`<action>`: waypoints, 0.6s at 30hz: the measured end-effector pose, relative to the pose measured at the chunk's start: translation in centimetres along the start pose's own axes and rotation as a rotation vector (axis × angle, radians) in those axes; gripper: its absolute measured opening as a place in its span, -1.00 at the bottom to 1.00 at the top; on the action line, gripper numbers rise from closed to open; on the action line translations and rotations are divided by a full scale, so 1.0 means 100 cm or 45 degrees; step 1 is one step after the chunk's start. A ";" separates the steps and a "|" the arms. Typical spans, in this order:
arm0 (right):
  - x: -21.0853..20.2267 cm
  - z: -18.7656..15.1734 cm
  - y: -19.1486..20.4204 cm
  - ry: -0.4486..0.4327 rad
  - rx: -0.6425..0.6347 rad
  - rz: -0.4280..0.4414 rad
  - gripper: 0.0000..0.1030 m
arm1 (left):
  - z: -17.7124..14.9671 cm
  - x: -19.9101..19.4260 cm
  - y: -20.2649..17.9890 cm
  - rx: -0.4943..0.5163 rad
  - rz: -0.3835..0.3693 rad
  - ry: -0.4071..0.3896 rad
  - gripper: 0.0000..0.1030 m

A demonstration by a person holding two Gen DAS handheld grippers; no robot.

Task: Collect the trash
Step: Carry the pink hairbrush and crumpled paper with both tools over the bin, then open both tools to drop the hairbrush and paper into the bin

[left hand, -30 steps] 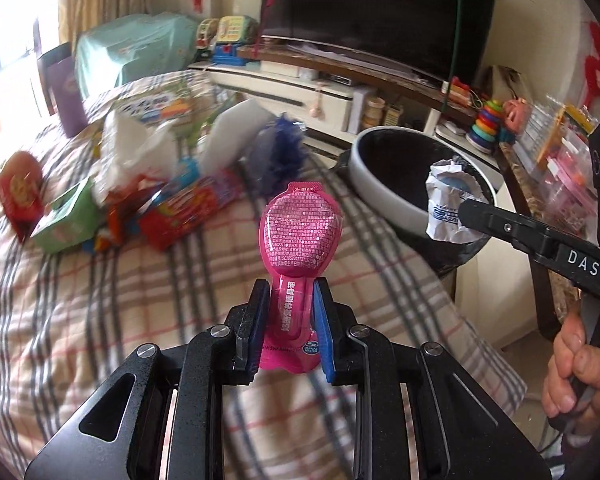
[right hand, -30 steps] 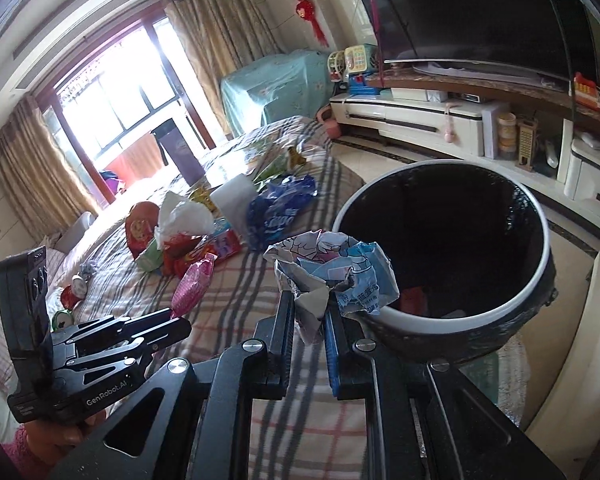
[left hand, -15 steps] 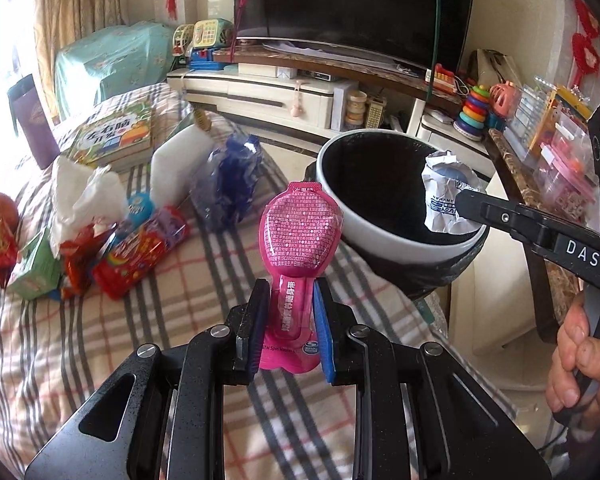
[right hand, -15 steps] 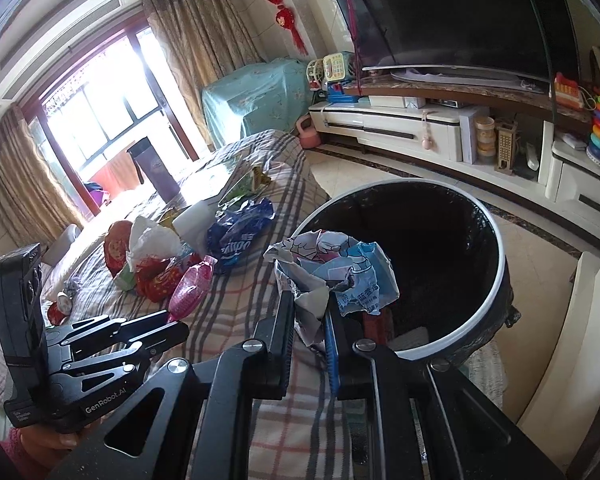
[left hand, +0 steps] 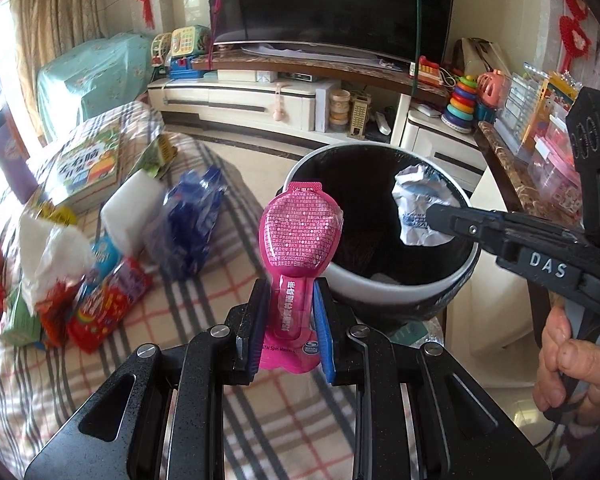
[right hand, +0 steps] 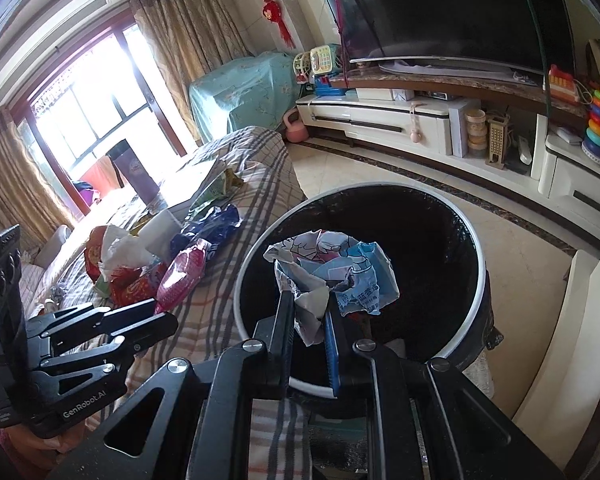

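Left wrist view shows, at the bottom centre of the frame, the left gripper (left hand: 287,322) clamped on the narrow neck of a pink pouch (left hand: 300,236), so the bulging printed head stands upright above the pads and its top overlaps the near rim of the trash bin (left hand: 384,292) at centre right. The neck looks like the sensible place to pinch, being the stiffest and thinnest part. From the right edge of the frame the right gripper (left hand: 434,216), worked by a hand (left hand: 572,368) at lower right, reaches over the bin's mouth, closed on a crumpled wrapper (left hand: 418,210) that hangs above the dark liner, apparently placed so that a release would drop it inside. In the right wrist view the same wrapper (right hand: 332,276) sits pinched at centre, with the bin's white rim (right hand: 478,280) ringing it behind. Farther off, at left in the left wrist view, more litter lies on the checked cloth (left hand: 204,312): a red packet (left hand: 108,312), white tissue (left hand: 52,252) and a blue bag (left hand: 192,224). Beyond them stands a TV (left hand: 332,4) on its cabinet.
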State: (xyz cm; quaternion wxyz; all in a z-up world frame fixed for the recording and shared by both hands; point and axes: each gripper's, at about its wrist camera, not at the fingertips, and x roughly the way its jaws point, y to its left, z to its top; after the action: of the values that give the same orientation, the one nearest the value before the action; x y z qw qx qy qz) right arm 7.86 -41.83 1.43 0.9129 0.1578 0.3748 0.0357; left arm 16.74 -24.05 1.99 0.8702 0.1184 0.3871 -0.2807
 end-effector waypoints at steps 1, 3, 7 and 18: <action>0.001 0.001 -0.002 0.004 0.002 -0.005 -0.73 | 0.003 0.002 -0.001 0.004 -0.004 0.001 -0.59; 0.003 0.003 -0.007 0.008 0.004 -0.012 -0.73 | 0.008 0.006 -0.003 0.013 -0.009 0.008 -0.59; 0.006 0.007 -0.014 0.016 0.010 -0.020 -0.73 | 0.020 0.016 -0.009 0.023 -0.031 0.027 -0.59; 0.019 0.014 -0.028 0.079 0.027 -0.021 -0.59 | 0.038 0.043 -0.024 0.058 -0.064 0.073 -0.58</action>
State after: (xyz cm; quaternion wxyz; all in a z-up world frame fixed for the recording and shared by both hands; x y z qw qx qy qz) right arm 10.03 -44.54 0.25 0.8994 0.1634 0.4045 0.0290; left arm 20.00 -29.35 1.39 0.8485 0.1363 0.4085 -0.3077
